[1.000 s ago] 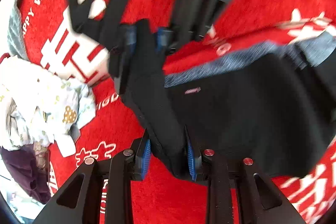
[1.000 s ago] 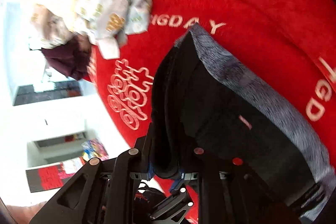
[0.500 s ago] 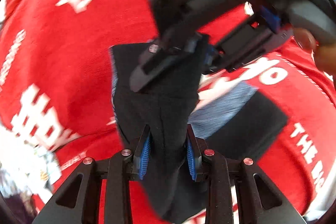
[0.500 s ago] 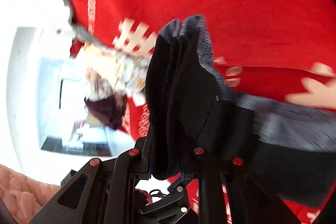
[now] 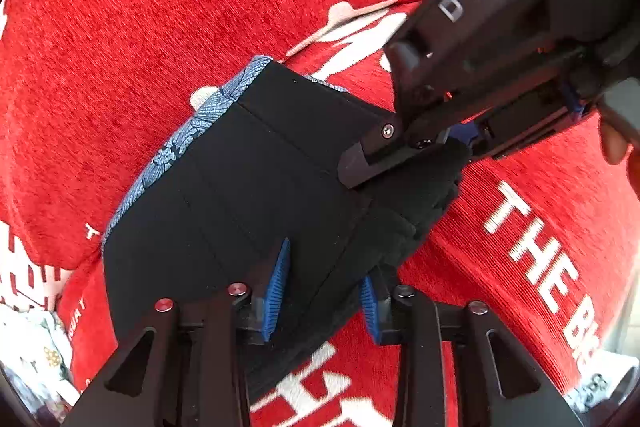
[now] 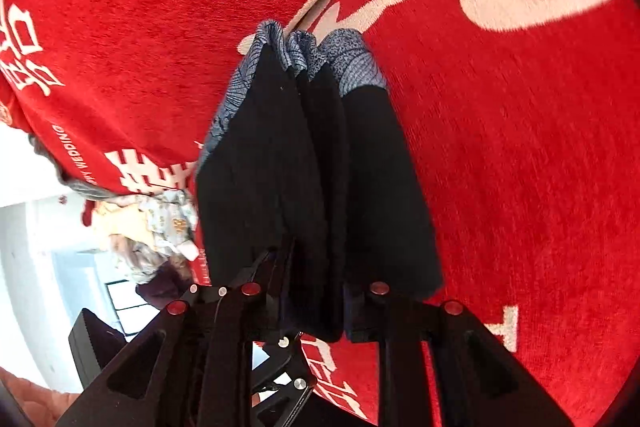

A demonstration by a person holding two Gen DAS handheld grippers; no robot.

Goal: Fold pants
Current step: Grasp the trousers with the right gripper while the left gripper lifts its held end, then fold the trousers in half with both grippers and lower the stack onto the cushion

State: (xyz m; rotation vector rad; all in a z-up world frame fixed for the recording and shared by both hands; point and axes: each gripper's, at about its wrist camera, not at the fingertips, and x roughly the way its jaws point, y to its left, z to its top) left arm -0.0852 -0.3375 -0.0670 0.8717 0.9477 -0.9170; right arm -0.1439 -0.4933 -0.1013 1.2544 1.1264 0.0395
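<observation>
The black pants (image 5: 256,195), folded into a thick stack with a blue-grey patterned waistband (image 5: 188,131) along its upper-left edge, lie in the middle of the left wrist view on a red cloth (image 5: 152,27) printed with white letters. The left gripper (image 5: 322,287) stands at the bottom centre of that view with its jaws opening; the folded edge of the pants sits between its blue pads (image 5: 276,283), which no longer press tight on it. The right gripper (image 5: 452,143) reaches in from the upper right of the same view and is clamped on the right edge of the stack. In the right wrist view the right gripper (image 6: 316,295) at the bottom centre pinches several black layers of the pants (image 6: 304,167), with the waistband (image 6: 352,67) at the far end. A heap of pale printed clothes (image 6: 160,223) lies at the left edge.
</observation>
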